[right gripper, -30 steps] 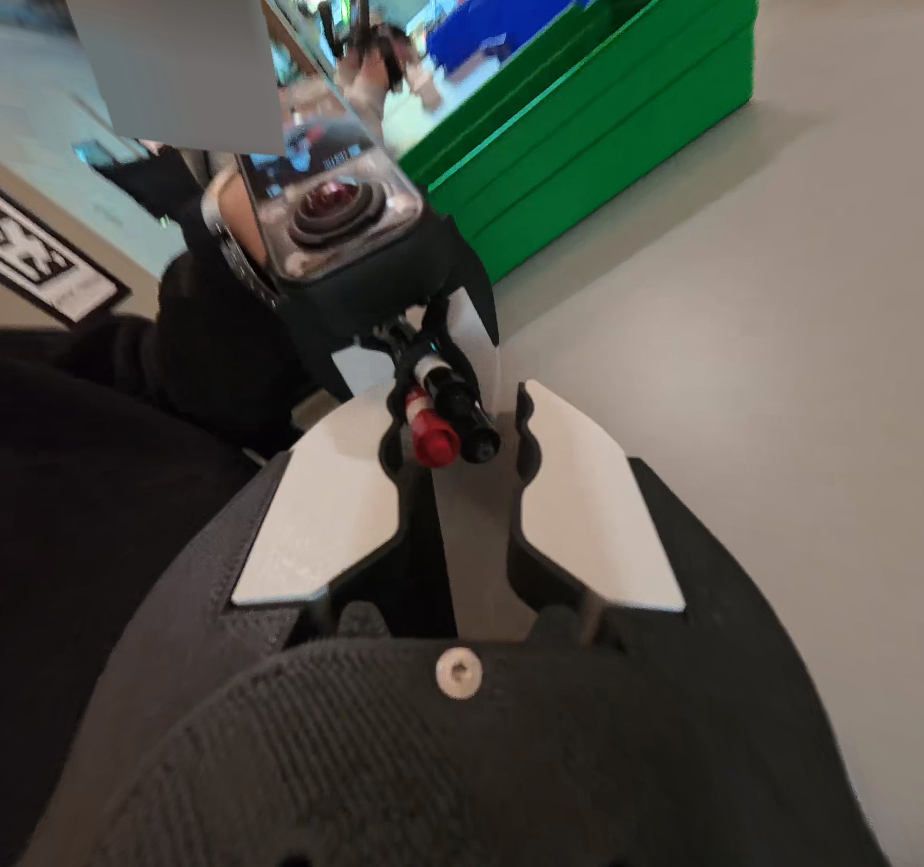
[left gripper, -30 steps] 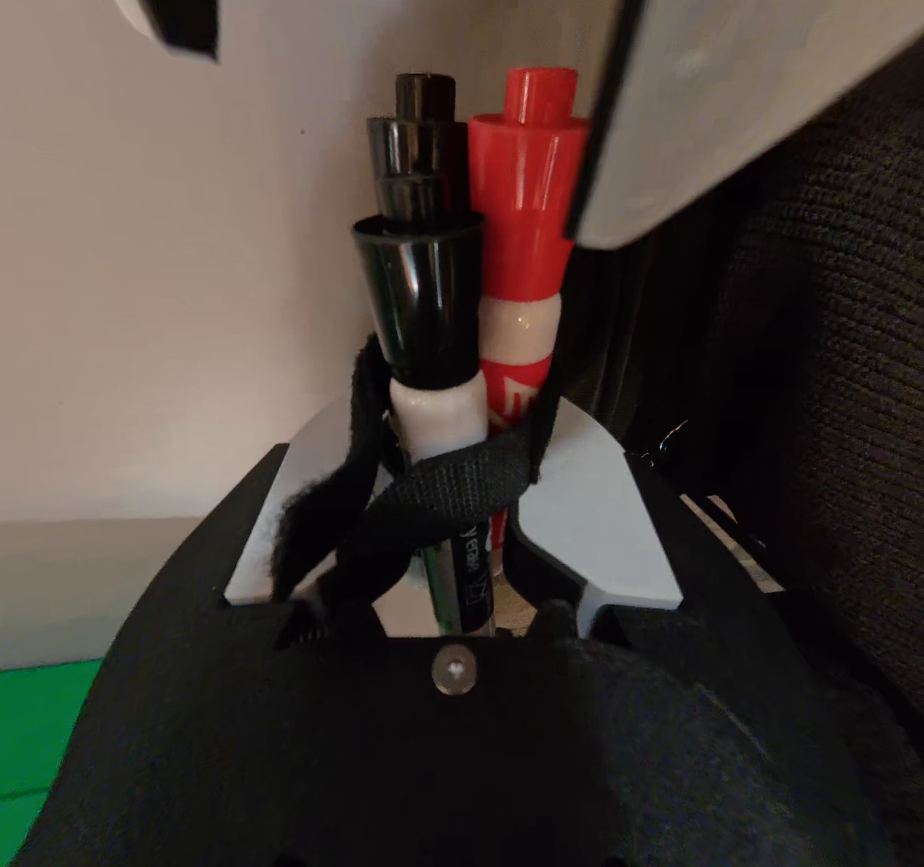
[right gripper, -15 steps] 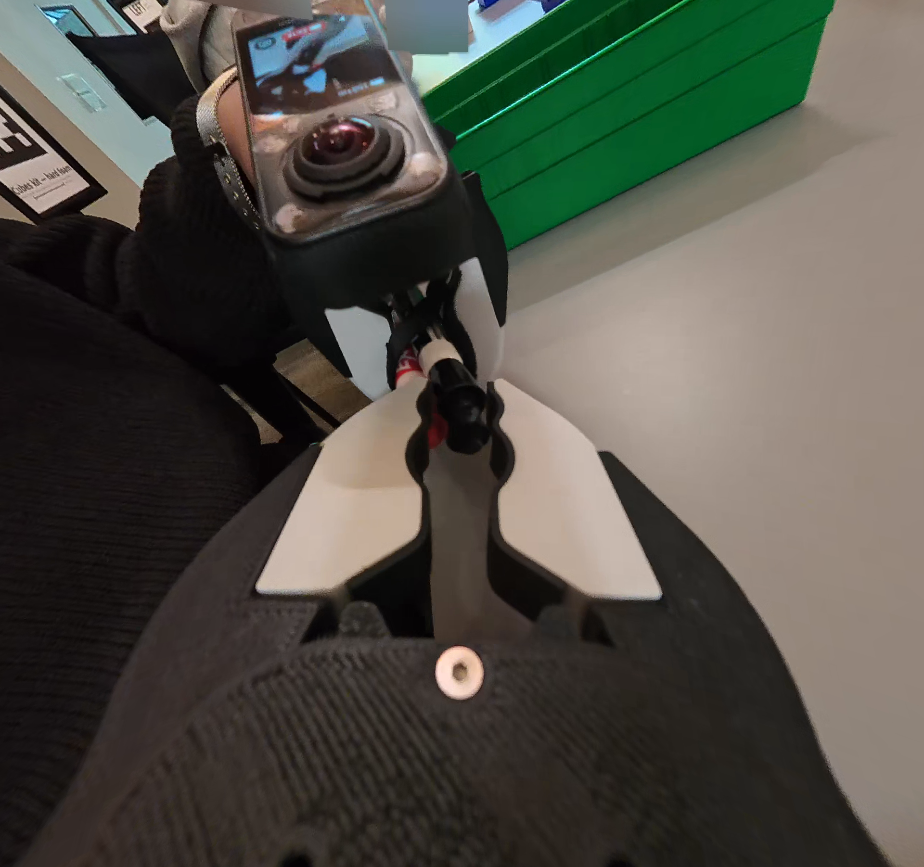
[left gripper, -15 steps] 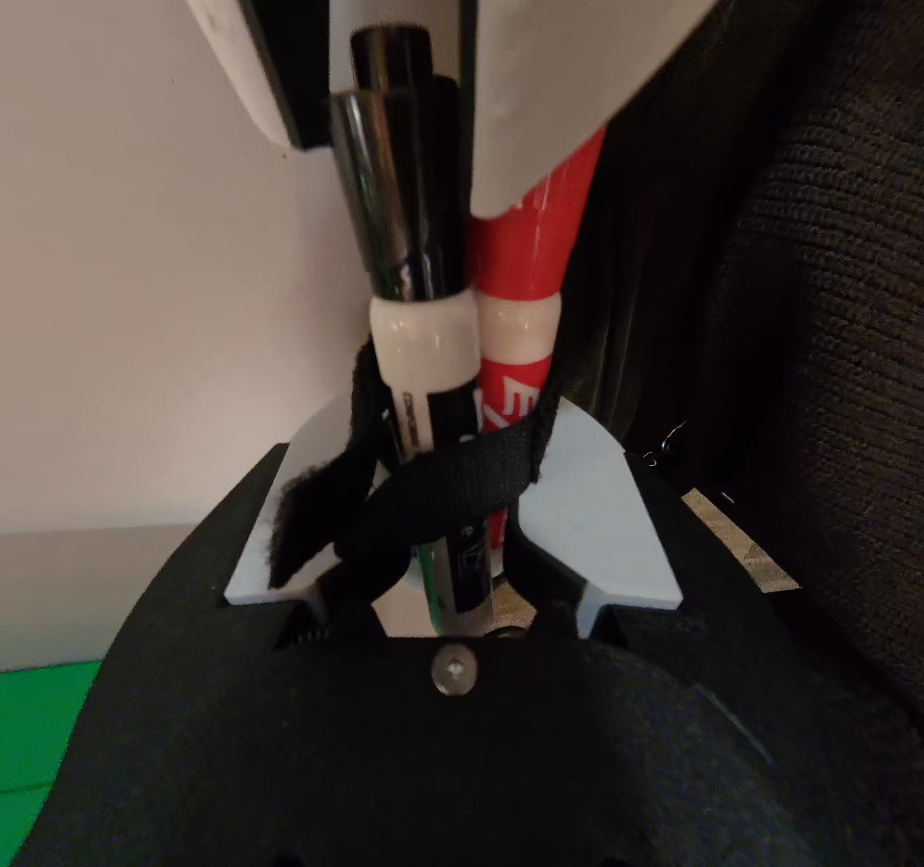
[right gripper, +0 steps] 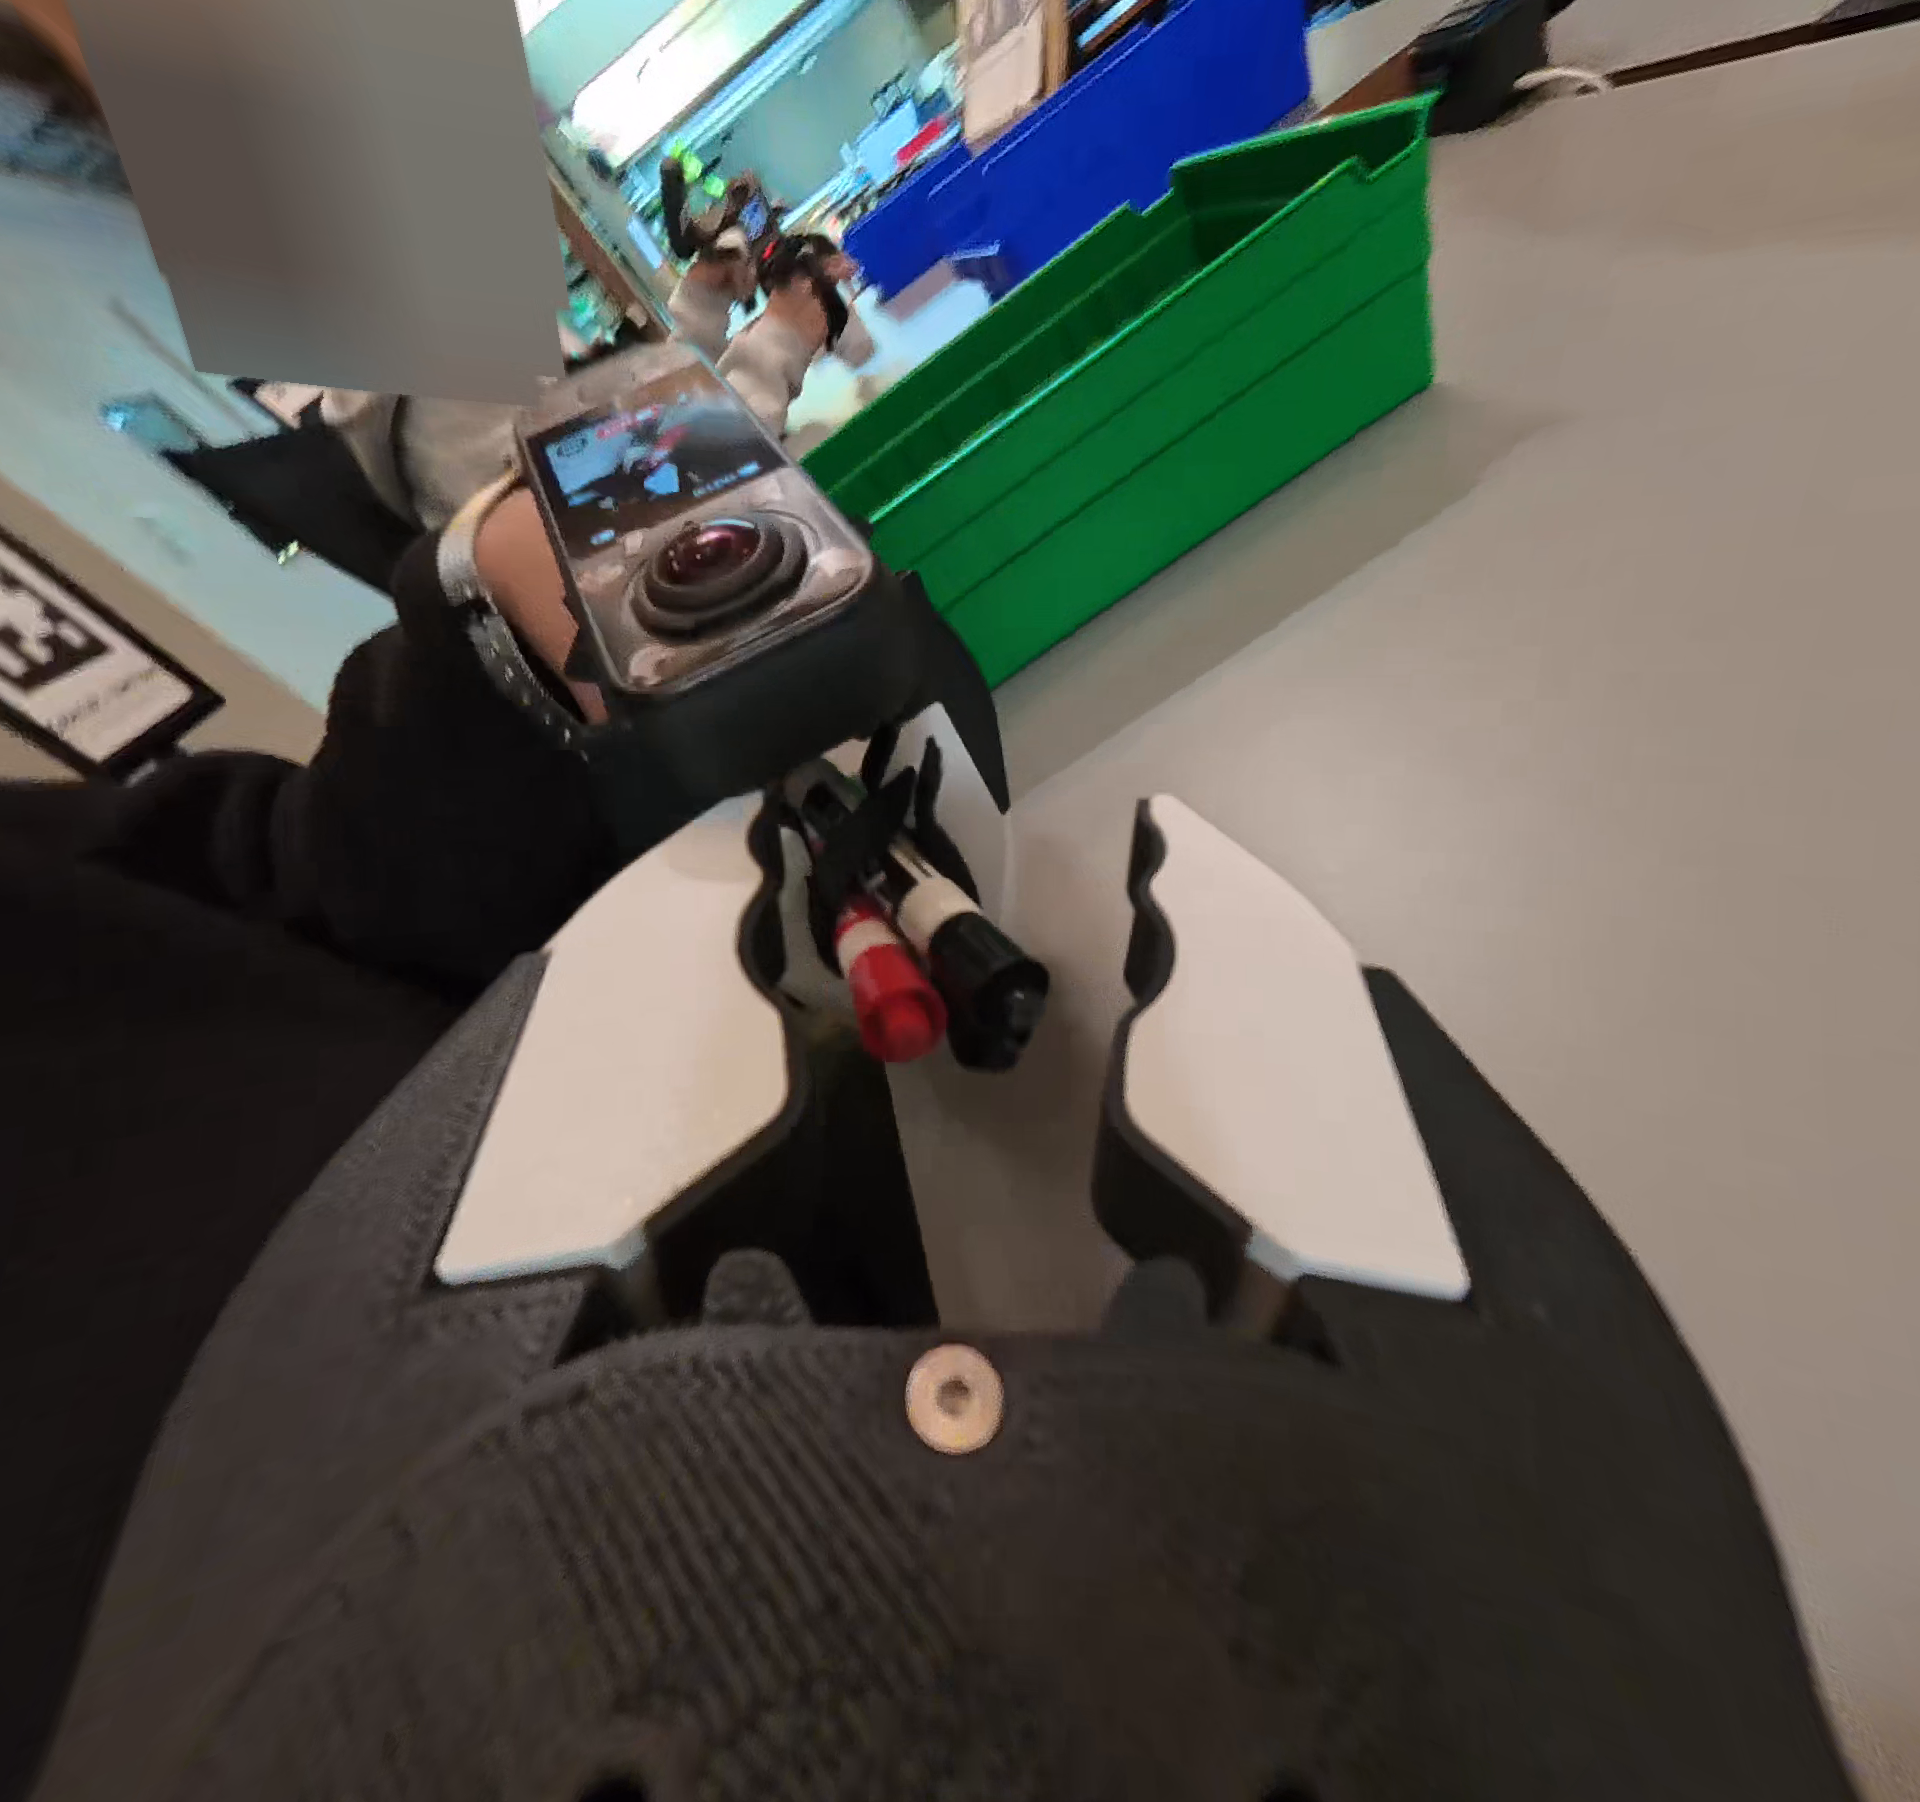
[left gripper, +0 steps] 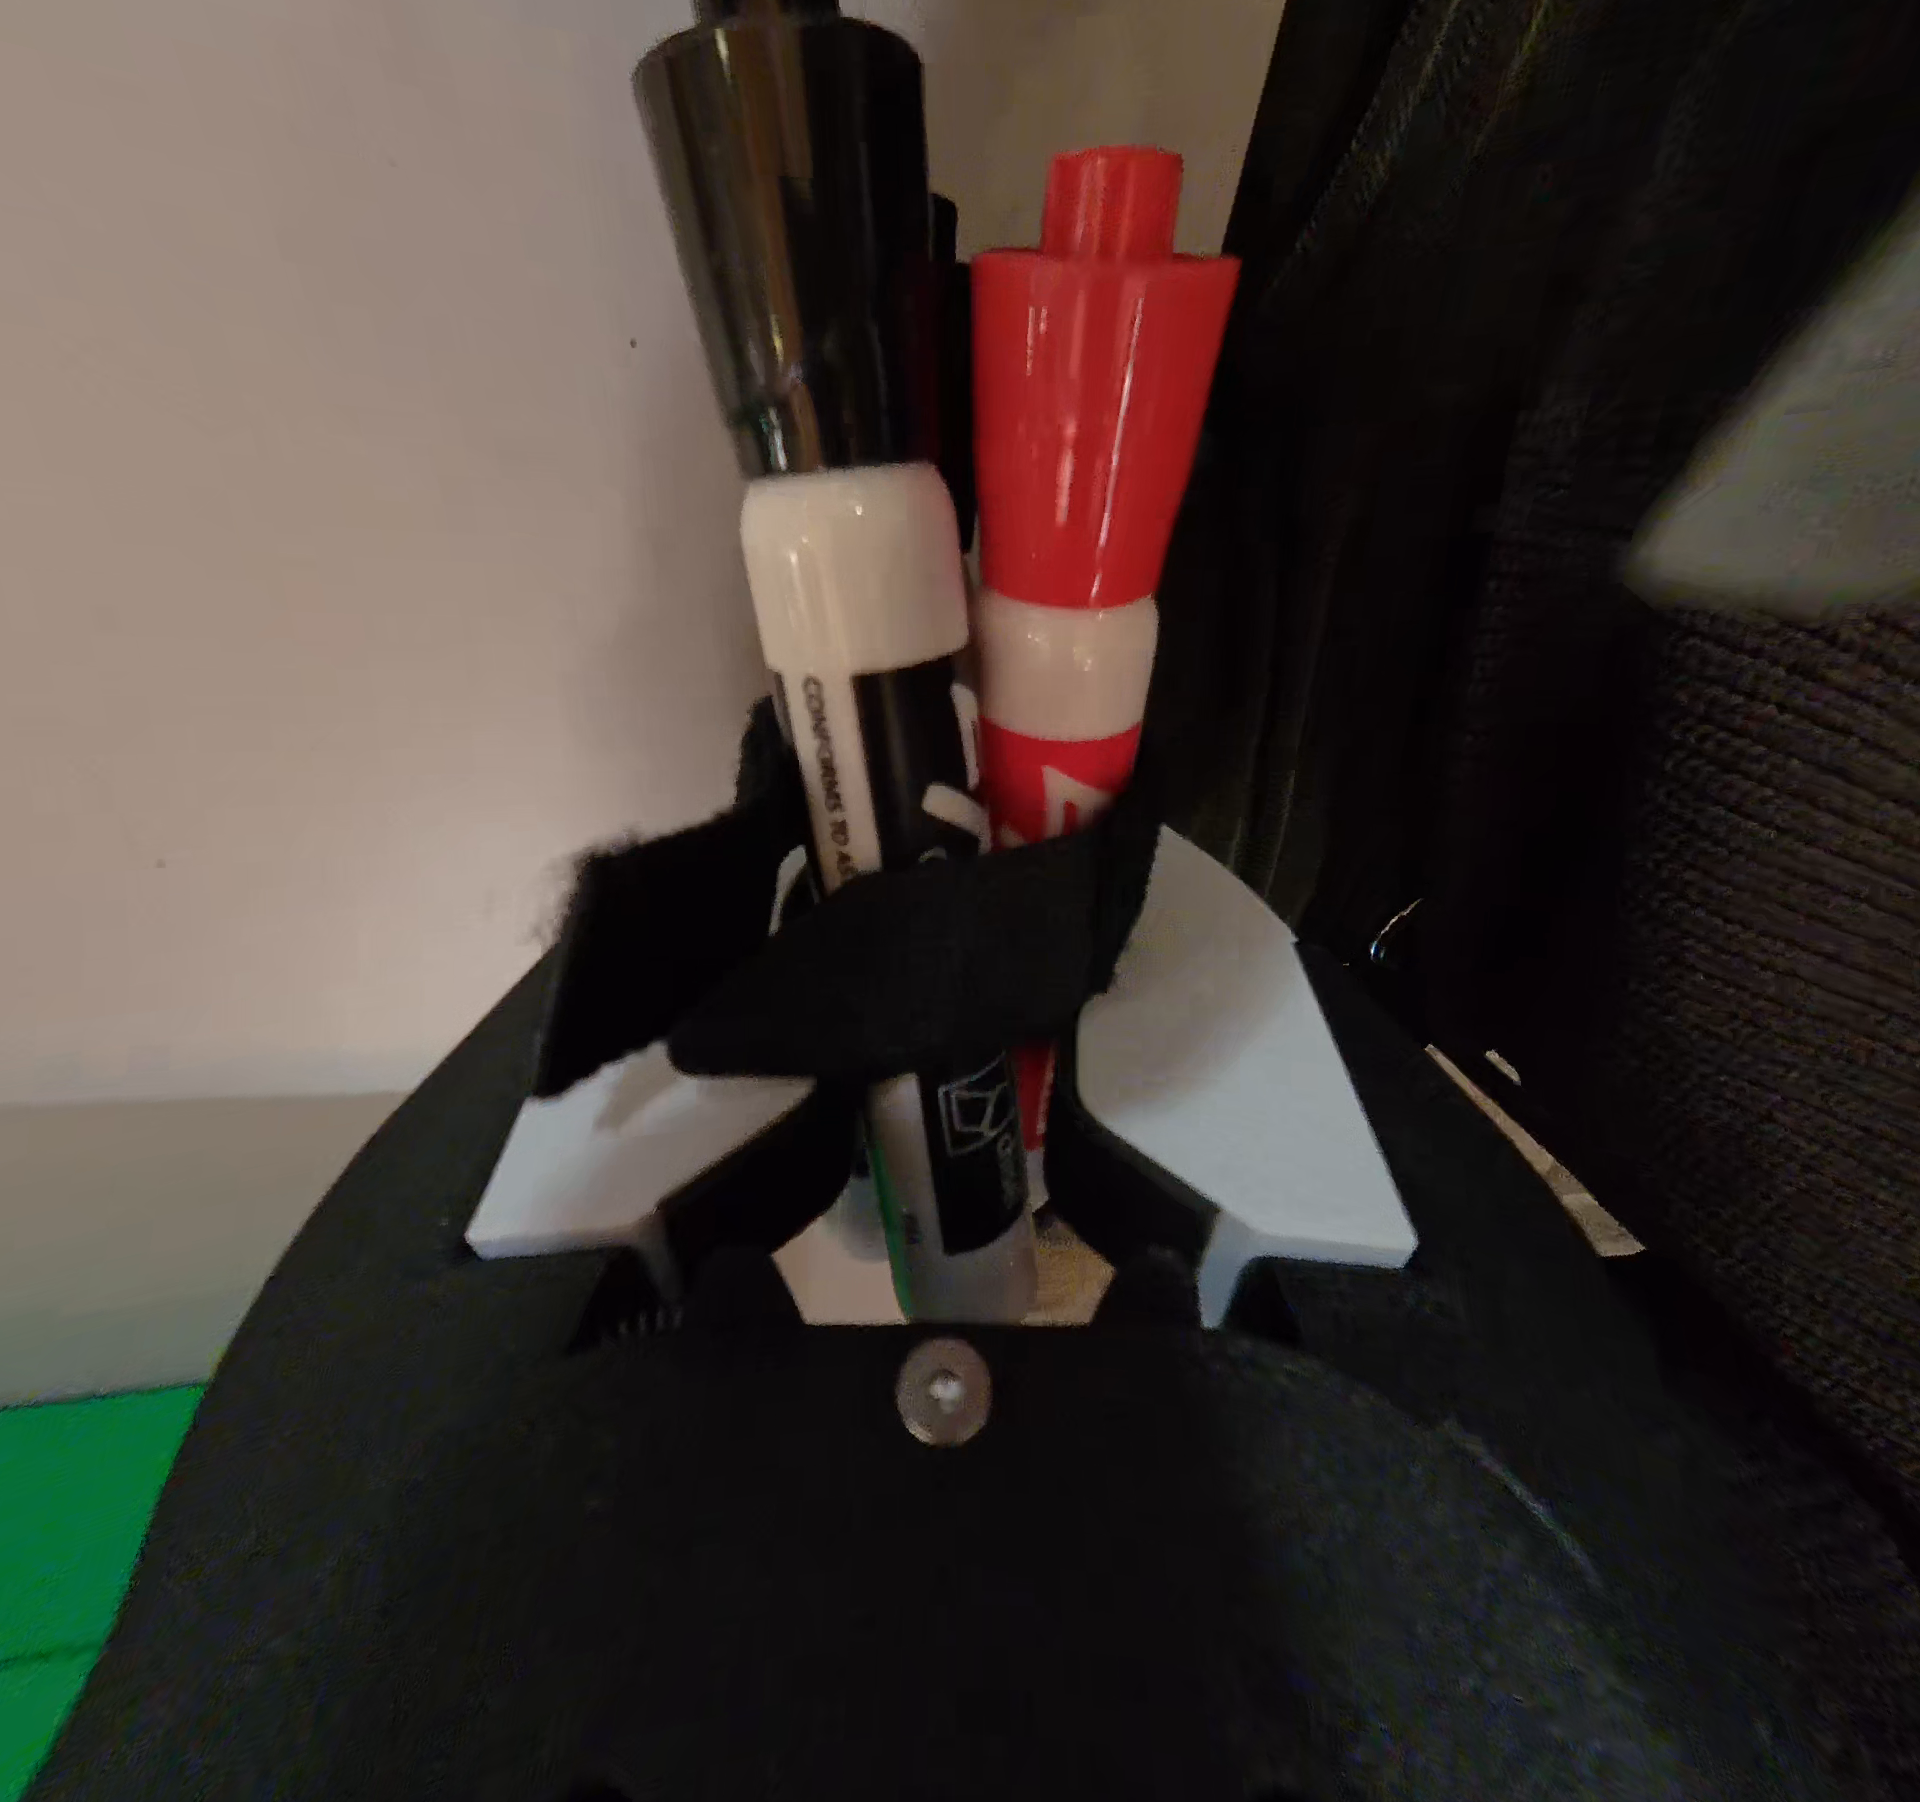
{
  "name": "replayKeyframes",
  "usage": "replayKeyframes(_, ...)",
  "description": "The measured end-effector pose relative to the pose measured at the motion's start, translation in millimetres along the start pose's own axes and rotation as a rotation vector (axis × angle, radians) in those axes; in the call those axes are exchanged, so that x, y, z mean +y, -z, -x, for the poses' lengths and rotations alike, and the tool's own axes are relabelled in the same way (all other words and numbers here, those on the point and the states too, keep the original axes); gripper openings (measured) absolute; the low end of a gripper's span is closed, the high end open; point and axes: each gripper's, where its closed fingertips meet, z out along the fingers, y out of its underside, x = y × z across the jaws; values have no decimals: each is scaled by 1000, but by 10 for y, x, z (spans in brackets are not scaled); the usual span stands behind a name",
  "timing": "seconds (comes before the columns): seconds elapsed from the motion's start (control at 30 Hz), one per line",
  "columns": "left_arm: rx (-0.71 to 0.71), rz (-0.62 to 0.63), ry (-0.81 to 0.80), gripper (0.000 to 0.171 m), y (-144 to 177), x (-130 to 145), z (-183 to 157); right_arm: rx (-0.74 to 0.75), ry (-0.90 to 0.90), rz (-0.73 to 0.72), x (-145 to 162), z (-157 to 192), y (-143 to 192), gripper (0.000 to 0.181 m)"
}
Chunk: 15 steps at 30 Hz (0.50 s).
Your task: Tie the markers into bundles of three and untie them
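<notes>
Left wrist view shows my left gripper (left gripper: pixel 951 1056) clamped on a strapped bundle: black marker (left gripper: pixel 821 422) at 11 o'clock, red marker (left gripper: pixel 1091 464) touching it at 1 o'clock, a black strap (left gripper: pixel 914 963) around both. My right gripper (right gripper: pixel 951 931) gapes wide, empty, just before their caps; green bin (right gripper: pixel 1174 464) at 1 o'clock

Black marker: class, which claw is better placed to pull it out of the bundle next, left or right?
Right, probably. The right claw is open, flanking the capped ends of the black marker and red marker. The left claw is shut on the marker bundle at its black strap.
</notes>
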Motion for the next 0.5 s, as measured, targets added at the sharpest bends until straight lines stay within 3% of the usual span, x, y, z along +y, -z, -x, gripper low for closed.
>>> replayKeyframes(0.1, -6, -19, 1, 41, 19, -32, 13, 48, -91, 7, 68, 20, -108, 65)
replayKeyframes(0.27, -7, -42, -18, 43, 39, -80, -12, 70, 6, 134, 273, 69, -227, 67)
replayKeyframes(0.5, -5, -35, -43, 42, 7, -152, -87, 41, -17, 165, 308, 128, -240, 63)
